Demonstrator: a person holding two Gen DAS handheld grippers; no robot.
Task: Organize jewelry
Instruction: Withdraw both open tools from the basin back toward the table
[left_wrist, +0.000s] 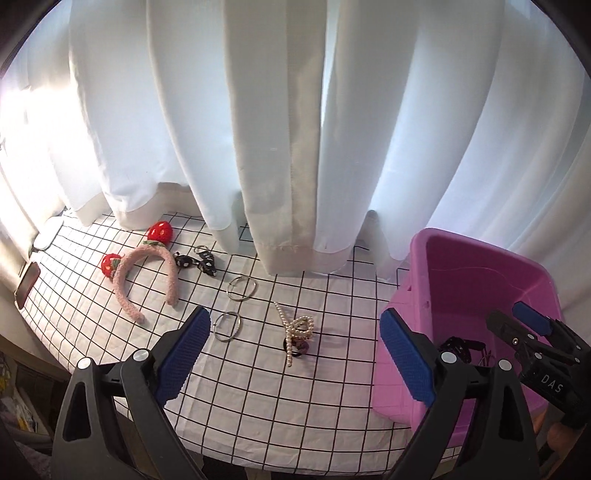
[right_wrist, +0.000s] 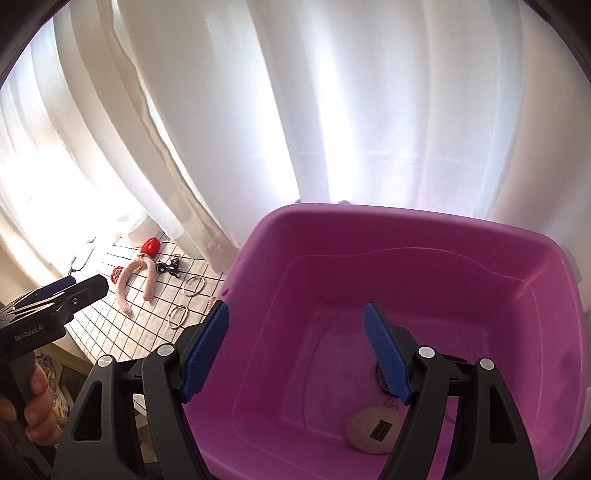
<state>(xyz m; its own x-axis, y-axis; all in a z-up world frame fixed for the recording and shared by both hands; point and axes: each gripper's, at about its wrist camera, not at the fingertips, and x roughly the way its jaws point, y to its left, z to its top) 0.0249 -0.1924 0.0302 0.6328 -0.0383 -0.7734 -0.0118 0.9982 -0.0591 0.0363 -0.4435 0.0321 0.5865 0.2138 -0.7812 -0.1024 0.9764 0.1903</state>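
- Still on the cloth (left_wrist: 229, 387): pearl clip (left_wrist: 295, 328), lying partly over a dark hair tie (left_wrist: 295, 350); two ring pairs, near one (left_wrist: 228, 325) and far one (left_wrist: 242, 288); pink headband (left_wrist: 147, 284) with red strawberries; black clips (left_wrist: 195, 260) just past it.
- Bin (right_wrist: 406, 258) sits at the cloth's right end. Already in it: a cream round piece (right_wrist: 373, 430) and something dark, mostly hidden behind the right gripper's finger.
- Left gripper (left_wrist: 295, 354) is spread wide with nothing between the pads, above the cloth, pearl clip in its gap line.
- Right gripper (right_wrist: 295, 354) is parted and empty too, hanging over the bin.
- Risk: pearl clip and hair tie overlap, so a pinch on one likely drags or flicks the other.
- Risk: rings are thin and flat on soft cloth; pads could slide over them or bunch the fabric, shifting nearby items.
- Risk: paired rings look overlapped, can't tell if linked; grabbing one may leave the other or drop it mid-carry.
- Risk: headband is long and curved; held at one end it could swing and catch the bin rim.
- Risk: curtain (left_wrist: 288, 147) hem touches the cloth near the far rings and black clips; a reach there could snag it.
- Risk: both grippers are close at the bin side, so they could bump.
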